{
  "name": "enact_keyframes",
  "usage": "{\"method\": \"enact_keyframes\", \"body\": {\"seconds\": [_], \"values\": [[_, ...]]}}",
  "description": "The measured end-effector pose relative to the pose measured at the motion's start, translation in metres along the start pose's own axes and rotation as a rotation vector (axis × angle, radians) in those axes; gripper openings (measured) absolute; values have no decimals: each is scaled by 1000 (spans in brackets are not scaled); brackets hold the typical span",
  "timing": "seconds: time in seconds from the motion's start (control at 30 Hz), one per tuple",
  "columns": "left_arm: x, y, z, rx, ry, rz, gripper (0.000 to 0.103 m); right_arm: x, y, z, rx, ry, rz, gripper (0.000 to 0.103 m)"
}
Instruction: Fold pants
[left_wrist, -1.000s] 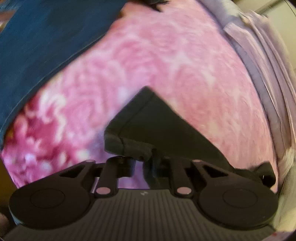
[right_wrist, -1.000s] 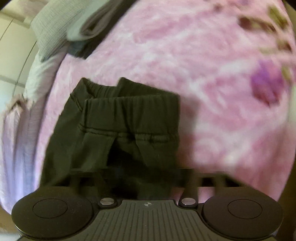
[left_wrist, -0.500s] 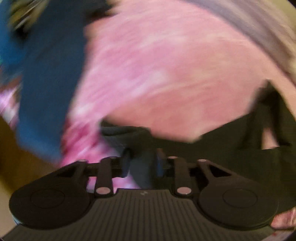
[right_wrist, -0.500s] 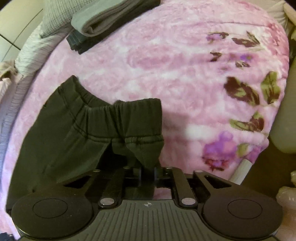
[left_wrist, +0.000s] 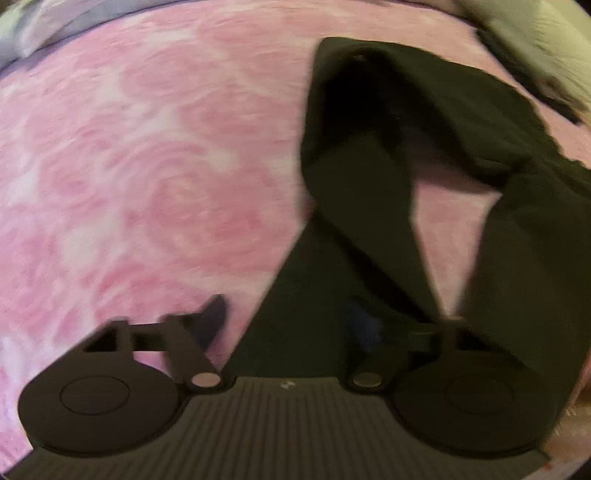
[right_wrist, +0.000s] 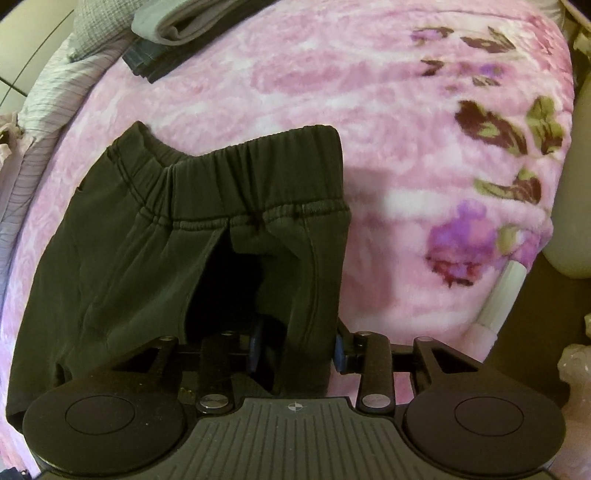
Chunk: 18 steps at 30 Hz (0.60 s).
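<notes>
Dark olive pants lie on the pink floral blanket, elastic waistband away from me and doubled over. My right gripper is open, its blue pads parted, and a fold of the pants just below the waistband still hangs between them. In the left wrist view the pants run up to the right in loose, blurred folds with blanket showing through a gap. My left gripper is wide open, with cloth draped across the space between its fingers.
A stack of folded grey and dark clothes sits at the far left of the bed beside a grey pillow and a striped sheet. The blanket's edge drops off at the right, next to a pale object.
Both grippers were shut on the pants and have now opened. The left view has swung right, from the blue cloth onto the pants' folded legs. The waistband has settled lower on the blanket.
</notes>
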<state>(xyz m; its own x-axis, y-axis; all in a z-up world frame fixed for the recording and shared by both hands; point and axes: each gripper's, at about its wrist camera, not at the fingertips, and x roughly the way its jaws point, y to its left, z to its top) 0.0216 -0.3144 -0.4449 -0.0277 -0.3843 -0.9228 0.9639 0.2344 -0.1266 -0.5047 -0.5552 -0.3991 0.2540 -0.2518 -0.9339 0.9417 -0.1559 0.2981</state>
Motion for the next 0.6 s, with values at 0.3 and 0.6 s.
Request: {"method": "enact_keyframes", "body": {"seconds": [0.3, 0.6], "values": [[-53, 65, 115, 331, -112, 369, 5, -5, 8, -9, 69, -49, -17, 35], [-76, 204, 178, -23, -183, 496, 56, -15, 14, -14, 89, -90, -38, 35]]}}
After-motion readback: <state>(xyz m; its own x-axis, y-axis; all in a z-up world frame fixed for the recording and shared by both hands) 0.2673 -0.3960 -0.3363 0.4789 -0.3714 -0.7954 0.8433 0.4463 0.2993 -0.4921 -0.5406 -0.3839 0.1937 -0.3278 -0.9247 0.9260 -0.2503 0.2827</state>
